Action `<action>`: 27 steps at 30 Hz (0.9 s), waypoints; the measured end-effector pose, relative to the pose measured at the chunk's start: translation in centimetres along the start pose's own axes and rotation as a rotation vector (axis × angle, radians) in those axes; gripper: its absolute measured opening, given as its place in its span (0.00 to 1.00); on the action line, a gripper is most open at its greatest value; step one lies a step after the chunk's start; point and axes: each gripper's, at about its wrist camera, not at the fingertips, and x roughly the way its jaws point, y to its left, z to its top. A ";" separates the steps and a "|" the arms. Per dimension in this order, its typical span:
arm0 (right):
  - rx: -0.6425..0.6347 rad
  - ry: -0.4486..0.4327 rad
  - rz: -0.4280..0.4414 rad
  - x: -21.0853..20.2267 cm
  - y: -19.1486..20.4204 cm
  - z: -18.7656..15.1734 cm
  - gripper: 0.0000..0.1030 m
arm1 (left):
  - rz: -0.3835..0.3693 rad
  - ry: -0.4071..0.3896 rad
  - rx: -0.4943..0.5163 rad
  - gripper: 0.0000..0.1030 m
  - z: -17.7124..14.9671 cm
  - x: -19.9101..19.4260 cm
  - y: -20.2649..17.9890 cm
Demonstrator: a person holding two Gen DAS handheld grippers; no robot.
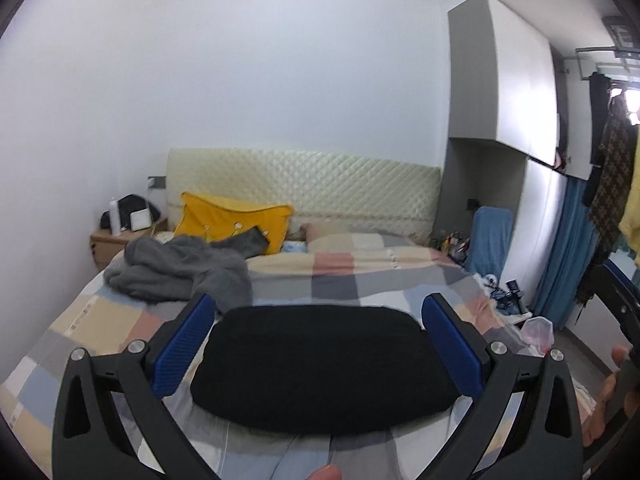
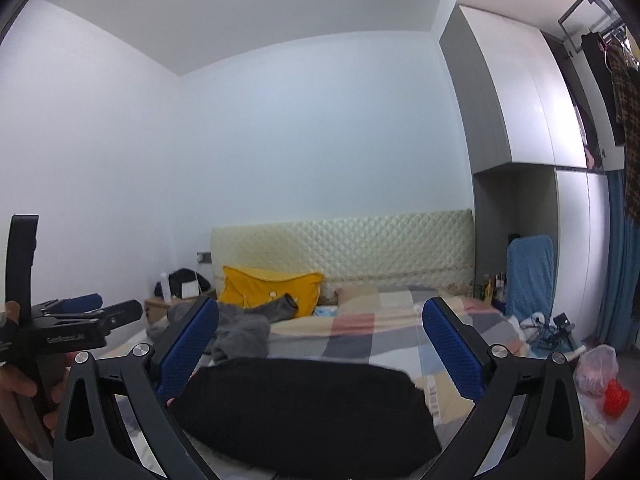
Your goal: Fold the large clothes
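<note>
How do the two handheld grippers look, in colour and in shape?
The left gripper and right gripper look the same: black angular frames with triangular cutouts, silver round bolts, and two fingers faced with blue ribbed pads. White lettering marks the left gripper's body, seen from the right wrist.

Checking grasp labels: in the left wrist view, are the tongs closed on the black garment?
No, the left tongs stand wide open above the folded black garment, their blue pads clear of it on both sides.

black folded garment (image 1: 320, 364), grey sweater (image 1: 180, 268), yellow pillow (image 1: 236, 220), pastel checked bedspread (image 1: 360, 276)
</note>
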 end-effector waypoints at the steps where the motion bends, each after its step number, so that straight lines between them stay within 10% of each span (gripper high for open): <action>1: 0.012 0.016 -0.001 0.0 0.1 -0.6 1.00 | 0.010 0.006 0.001 1.00 -0.5 -0.1 0.0; 27: 0.067 0.382 -0.038 3.7 0.6 -13.4 1.00 | 0.090 0.288 0.029 1.00 -10.8 3.4 -2.2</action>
